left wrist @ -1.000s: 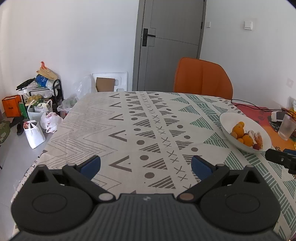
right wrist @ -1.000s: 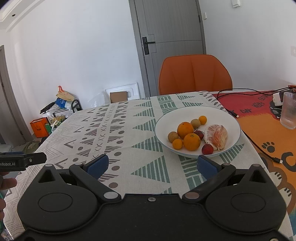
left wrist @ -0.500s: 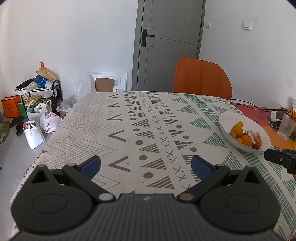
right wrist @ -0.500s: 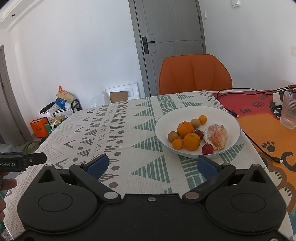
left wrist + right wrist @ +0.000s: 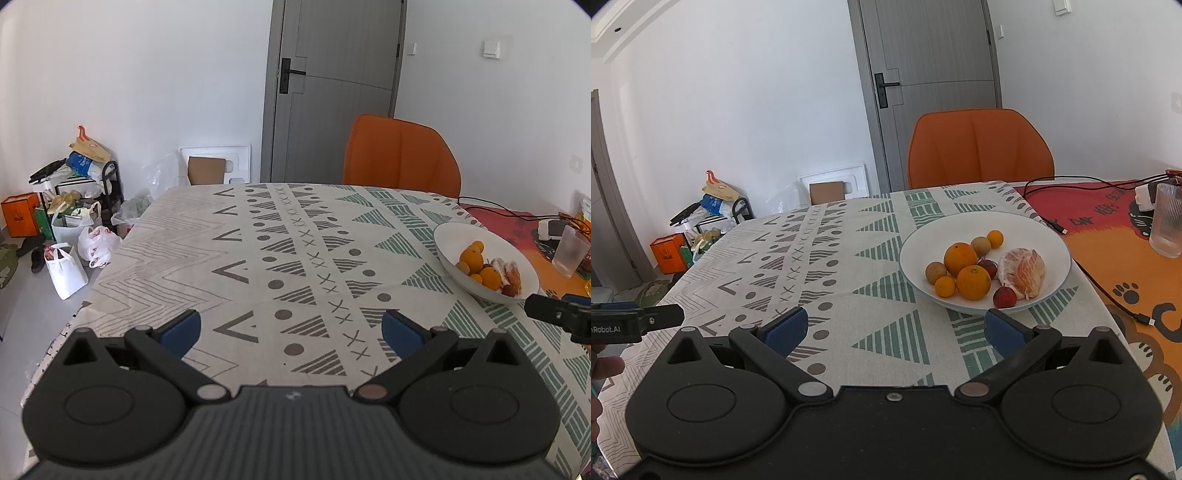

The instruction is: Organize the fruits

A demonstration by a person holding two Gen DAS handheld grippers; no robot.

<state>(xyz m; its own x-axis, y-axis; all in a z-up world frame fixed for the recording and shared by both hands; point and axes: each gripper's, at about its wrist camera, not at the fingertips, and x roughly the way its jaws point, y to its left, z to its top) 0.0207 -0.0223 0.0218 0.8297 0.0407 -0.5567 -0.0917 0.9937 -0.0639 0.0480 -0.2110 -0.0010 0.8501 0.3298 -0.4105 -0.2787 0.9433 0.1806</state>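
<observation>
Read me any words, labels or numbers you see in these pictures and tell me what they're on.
"nRobot.AI": white letters on the left gripper at the right wrist view's left edge; the word's start is cut off.
Dark lettering on the red and orange mat: too distorted to read.
Orange box on the floor: marking too small to read.

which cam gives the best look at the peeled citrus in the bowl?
Right wrist. The peeled citrus lies unobstructed on the right side of the white bowl, segments and pith clear. Left wrist shows the peeled citrus small, side-on at the frame's right edge, detail not readable.
</observation>
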